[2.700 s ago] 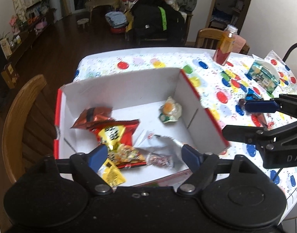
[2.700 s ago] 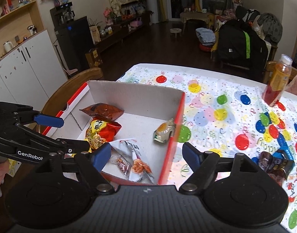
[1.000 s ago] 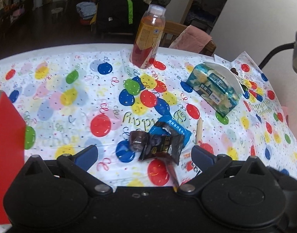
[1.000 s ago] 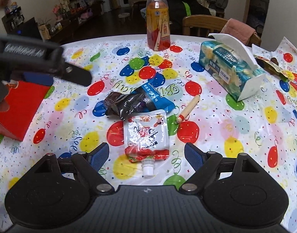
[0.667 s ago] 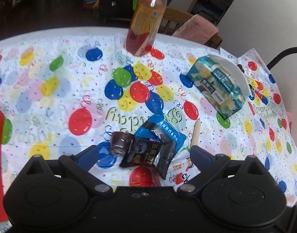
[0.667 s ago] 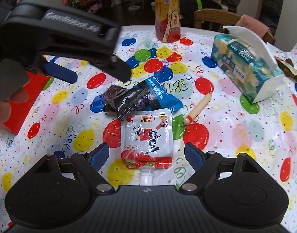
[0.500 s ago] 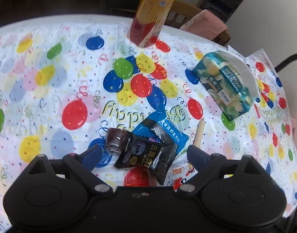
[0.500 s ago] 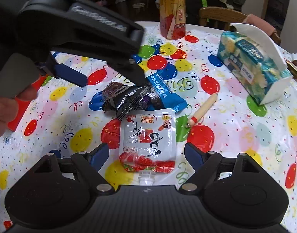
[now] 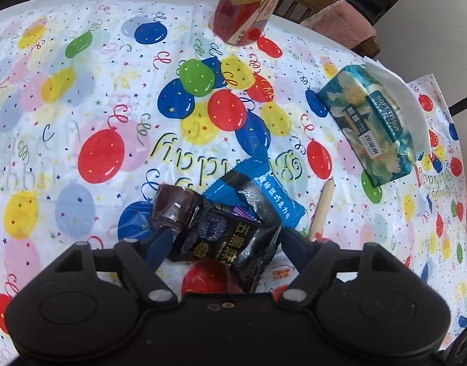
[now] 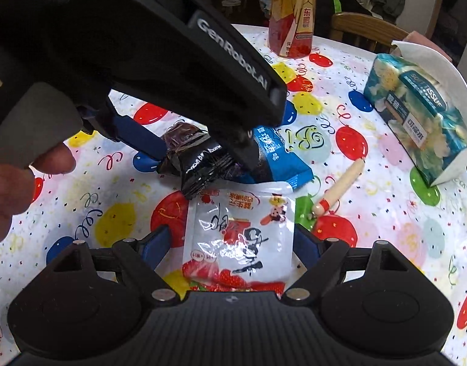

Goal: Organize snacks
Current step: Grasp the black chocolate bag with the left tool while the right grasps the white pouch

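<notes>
My left gripper [image 9: 226,244] is open low over the table, its jaws on either side of a black snack packet [image 9: 221,238]. A small dark brown candy [image 9: 172,210] and a blue packet [image 9: 264,195] touch that packet. My right gripper [image 10: 232,247] is also open, straddling a white and red spout pouch [image 10: 239,238] that lies flat. In the right wrist view the left gripper's blue finger [image 10: 139,140] rests beside the black packet [image 10: 203,164], which partly overlaps the blue packet [image 10: 279,158]; its other finger is hidden.
An orange drink bottle [image 9: 248,6] stands at the far side of the balloon tablecloth [image 9: 81,106]. A teal tissue pack [image 9: 374,122] lies to the right, with a small wooden stick [image 9: 322,210] near the snacks. A person's hand [image 10: 19,177] holds the left gripper.
Both grippers left the white box and came down over the loose snacks. The left one has closed in around the black packet; the right one has lowered over the pouch.
</notes>
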### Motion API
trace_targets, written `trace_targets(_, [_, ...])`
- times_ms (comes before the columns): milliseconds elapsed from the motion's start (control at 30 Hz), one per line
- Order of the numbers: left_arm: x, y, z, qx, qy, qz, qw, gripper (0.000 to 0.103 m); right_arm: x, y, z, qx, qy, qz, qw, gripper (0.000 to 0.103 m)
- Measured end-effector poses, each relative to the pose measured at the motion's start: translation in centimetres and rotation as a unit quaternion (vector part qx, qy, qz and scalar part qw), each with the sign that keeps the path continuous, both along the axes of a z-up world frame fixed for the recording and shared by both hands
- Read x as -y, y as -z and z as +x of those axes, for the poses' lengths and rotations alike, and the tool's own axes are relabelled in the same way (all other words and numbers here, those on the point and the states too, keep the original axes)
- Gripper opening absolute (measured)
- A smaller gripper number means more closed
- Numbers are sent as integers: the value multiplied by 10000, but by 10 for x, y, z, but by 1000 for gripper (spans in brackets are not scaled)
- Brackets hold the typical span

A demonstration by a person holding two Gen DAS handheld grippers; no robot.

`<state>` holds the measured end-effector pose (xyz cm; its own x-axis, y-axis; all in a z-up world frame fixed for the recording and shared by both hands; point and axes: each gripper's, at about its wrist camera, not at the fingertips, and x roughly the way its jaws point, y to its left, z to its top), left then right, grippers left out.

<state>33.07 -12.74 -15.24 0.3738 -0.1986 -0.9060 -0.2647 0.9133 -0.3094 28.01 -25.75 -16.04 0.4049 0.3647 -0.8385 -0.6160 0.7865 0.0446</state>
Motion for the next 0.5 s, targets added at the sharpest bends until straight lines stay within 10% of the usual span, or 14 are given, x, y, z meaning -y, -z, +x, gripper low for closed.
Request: trace_targets(500, [-7, -5, -9, 172, 126, -269, 9994, 49, 7, -1, 0, -18, 163, -35, 9999, 69])
